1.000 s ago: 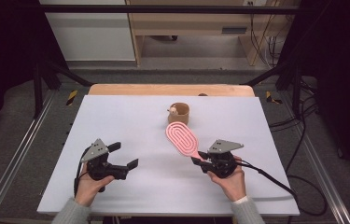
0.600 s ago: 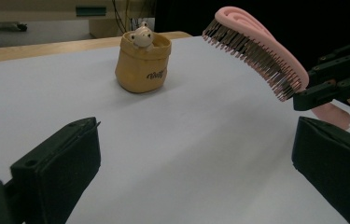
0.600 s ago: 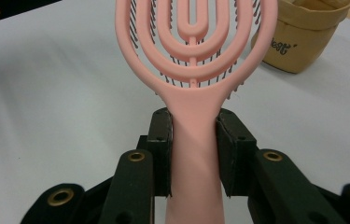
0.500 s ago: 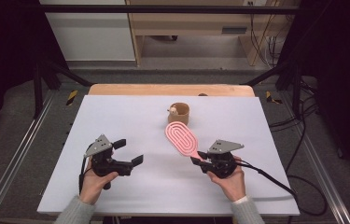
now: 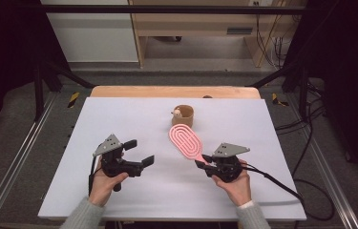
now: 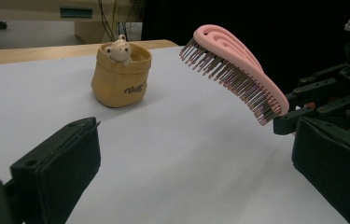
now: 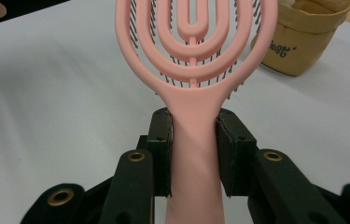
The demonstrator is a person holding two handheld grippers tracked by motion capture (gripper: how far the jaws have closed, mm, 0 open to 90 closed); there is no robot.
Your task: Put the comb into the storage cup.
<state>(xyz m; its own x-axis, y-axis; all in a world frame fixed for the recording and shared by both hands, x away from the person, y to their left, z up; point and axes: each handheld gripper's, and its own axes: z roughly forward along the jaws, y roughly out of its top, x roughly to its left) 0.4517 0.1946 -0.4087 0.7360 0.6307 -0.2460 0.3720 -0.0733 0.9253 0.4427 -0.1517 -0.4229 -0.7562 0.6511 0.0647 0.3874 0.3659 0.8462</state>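
My right gripper (image 5: 204, 161) is shut on the handle of a pink hairbrush (image 5: 186, 141) and holds it above the white table (image 5: 119, 114), bristles down, head pointing away and to the left. In the right gripper view both pads clamp the pink hairbrush (image 7: 196, 70) at its handle. My left gripper (image 5: 139, 151) hovers at the left with its jaws wide apart and nothing between them. From the left gripper view the hairbrush (image 6: 238, 70) hangs tilted at the right, the right gripper's jaws behind it. A small tan pouch (image 5: 183, 115) with a little bear figure stands upright behind the brush.
The tan pouch (image 6: 121, 74) stands near the table's far wooden edge (image 5: 176, 91). Metal frame rails run along both sides of the table, and a cable (image 5: 281, 186) trails from my right gripper off to the right.
My left gripper has moved a little to the right and lifted slightly, jaws still wide. The right gripper and the hairbrush have stayed where they were.
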